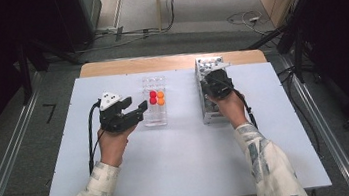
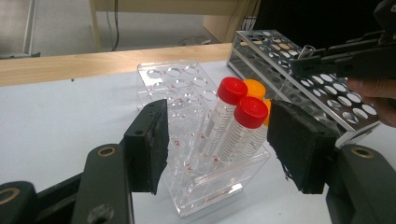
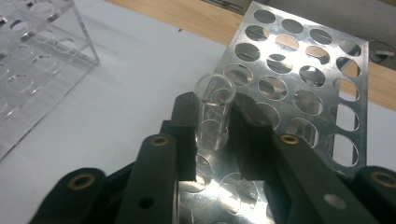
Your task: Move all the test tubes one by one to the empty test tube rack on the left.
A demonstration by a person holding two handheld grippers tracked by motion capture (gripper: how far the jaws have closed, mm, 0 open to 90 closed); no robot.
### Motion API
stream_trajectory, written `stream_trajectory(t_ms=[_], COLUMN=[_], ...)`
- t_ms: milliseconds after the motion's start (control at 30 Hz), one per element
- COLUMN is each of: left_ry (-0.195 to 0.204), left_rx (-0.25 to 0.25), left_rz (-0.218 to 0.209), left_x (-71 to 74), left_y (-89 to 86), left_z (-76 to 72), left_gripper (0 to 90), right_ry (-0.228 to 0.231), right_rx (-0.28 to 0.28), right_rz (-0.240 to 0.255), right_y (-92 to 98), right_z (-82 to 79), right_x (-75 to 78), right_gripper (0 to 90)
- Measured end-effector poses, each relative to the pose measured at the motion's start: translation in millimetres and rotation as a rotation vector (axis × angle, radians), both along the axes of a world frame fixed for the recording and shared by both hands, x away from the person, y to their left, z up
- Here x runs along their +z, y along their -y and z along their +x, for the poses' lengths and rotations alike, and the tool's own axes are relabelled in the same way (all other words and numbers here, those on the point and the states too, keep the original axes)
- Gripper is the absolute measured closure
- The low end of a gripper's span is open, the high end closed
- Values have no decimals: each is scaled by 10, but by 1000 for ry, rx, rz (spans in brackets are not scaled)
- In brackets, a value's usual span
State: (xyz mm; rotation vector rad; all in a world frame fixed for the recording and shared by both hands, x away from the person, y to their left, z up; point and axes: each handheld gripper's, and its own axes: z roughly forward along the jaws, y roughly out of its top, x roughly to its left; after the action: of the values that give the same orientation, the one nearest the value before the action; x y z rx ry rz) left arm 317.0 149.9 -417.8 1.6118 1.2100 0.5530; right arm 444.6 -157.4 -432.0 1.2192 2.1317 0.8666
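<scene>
My right gripper [image 3: 214, 126] is shut on a clear, uncapped glass tube [image 3: 215, 95] that stands upright in a hole of the metal rack [image 3: 322, 79]. In the high view that gripper [image 1: 214, 82] sits over the metal rack [image 1: 209, 116]. My left gripper [image 2: 224, 140] is open, its pads apart on either side of the clear acrylic rack [image 2: 205, 189] without touching it. Two red-capped tubes [image 2: 251, 112] and two orange-capped tubes [image 2: 255, 87] stand in that rack. From above, the left gripper [image 1: 138, 108] is just left of the acrylic rack [image 1: 158, 117].
Both racks stand on a white table top [image 1: 180, 162] with a wooden strip [image 1: 168, 61] along its far edge. The metal rack has many vacant holes. Dark curtains and floor cables lie beyond the table.
</scene>
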Motion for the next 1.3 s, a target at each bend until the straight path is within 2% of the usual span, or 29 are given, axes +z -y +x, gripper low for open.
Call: stream_trajectory(t_ms=[200,233,367,400,500,567,667,800,867,933,1033,1067,1133,1200,1300], left_ry=[11,12,18,21,26,19,27,28,42,48,61,61,65,70,76], left_rx=[-10,-9,-6,-9,-12,-10,-18,-13,-13,-14,-23,-24,-22,-30,-31], left_rz=[-2,0,-5,-8,-18,-20,-30,-40,-40,-44,-63,-71,-69,-87,-84], left_x=[24,28,43,53,66,62,81,97,128,148,199,208,220,247,268], left_y=[23,23,23,18,11,8,11,-2,-5,-5,-7,-12,-17,-27,-13], left_z=[-24,-26,-46,-51,-48,-47,-64,-58,-94,-100,-118,-123,-134,-148,-162], left_gripper=[393,393,393,393,393,393,393,393,393,393,393,393,393,392,392], right_ry=[16,44,72,91,122,124,153,181,194,191,183,171,164,149,138], right_rx=[-2,3,2,5,12,10,20,56,74,89,121,147,173,198,232], right_rz=[-3,6,14,33,48,56,86,99,109,150,166,182,181,196,180], right_y=[-8,-12,-12,-3,6,15,49,59,71,77,59,39,17,4,-25], right_z=[-23,-40,-70,-104,-147,-164,-251,-390,-475,-552,-636,-698,-778,-859,-968], right_x=[-1,12,56,111,198,226,372,544,598,637,662,656,625,593,546], right_gripper=[731,732,734,734,734,734,735,735,735,735,735,735,735,734,734])
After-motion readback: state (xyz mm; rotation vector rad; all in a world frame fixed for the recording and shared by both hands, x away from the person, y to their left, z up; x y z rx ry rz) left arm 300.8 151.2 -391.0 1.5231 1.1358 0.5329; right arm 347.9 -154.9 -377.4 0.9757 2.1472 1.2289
